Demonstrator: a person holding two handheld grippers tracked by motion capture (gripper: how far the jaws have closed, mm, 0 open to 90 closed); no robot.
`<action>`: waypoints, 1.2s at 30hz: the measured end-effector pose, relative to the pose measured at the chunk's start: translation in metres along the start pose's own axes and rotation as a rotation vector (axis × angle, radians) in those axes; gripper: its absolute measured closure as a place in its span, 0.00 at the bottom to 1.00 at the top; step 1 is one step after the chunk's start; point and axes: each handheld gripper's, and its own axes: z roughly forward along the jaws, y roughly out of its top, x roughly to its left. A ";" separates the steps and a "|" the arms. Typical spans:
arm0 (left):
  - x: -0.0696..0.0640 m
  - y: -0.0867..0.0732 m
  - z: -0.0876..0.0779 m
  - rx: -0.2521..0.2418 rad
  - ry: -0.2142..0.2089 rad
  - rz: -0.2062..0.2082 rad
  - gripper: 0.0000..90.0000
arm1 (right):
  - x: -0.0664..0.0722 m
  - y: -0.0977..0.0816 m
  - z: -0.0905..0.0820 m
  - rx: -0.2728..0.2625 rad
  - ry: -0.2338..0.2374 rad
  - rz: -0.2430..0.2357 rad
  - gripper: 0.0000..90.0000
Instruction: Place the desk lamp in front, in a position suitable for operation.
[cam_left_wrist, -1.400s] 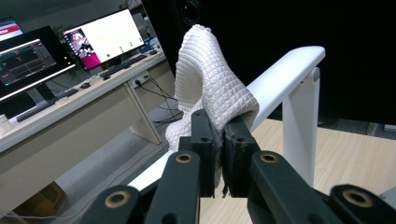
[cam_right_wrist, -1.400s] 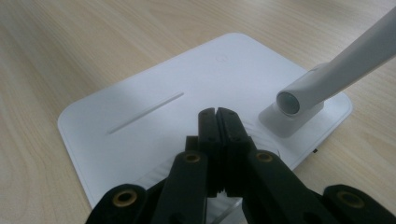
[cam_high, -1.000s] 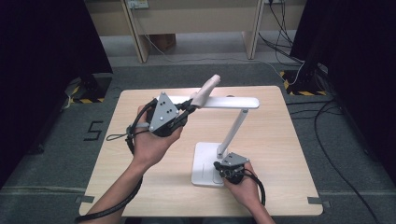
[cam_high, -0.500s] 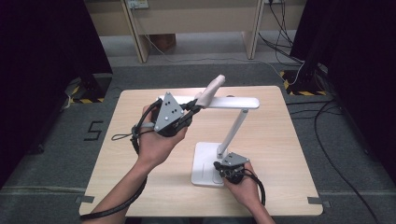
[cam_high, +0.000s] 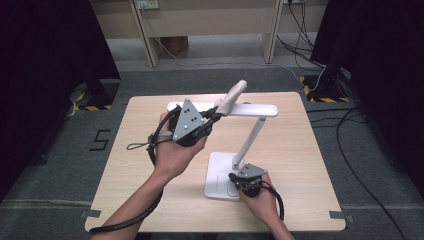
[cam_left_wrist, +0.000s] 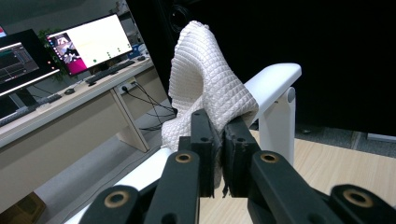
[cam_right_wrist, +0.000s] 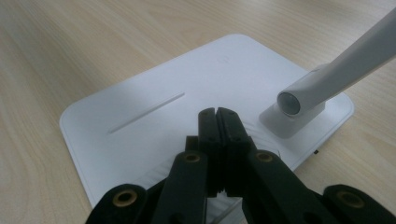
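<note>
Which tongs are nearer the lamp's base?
Right. The right tongs sit shut over the lamp base; the left tongs are up by the lamp head, gripping a white cloth.

Quilted, waffle-textured white cloth (cam_left_wrist: 205, 88); smooth matt white plastic desk lamp (cam_right_wrist: 154, 126); pale matt wood-grain table (cam_high: 300, 150); matt black gripper jaws.

The lamp (cam_high: 240, 145) stands in the middle of my table (cam_high: 305, 150). Its bar blocks me at twelve o'clock. From nine to seven o'clock, I can pass.
</note>
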 end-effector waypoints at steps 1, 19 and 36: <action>0.000 0.000 0.001 0.000 0.000 -0.001 0.94 | 0.000 0.000 0.000 0.000 -0.001 0.001 0.99; -0.009 0.005 0.012 -0.008 -0.012 -0.014 0.94 | 0.000 -0.001 0.000 -0.007 0.004 0.012 0.99; -0.017 0.006 0.020 -0.022 -0.028 -0.025 0.94 | 0.000 -0.002 0.000 -0.015 0.005 0.018 0.99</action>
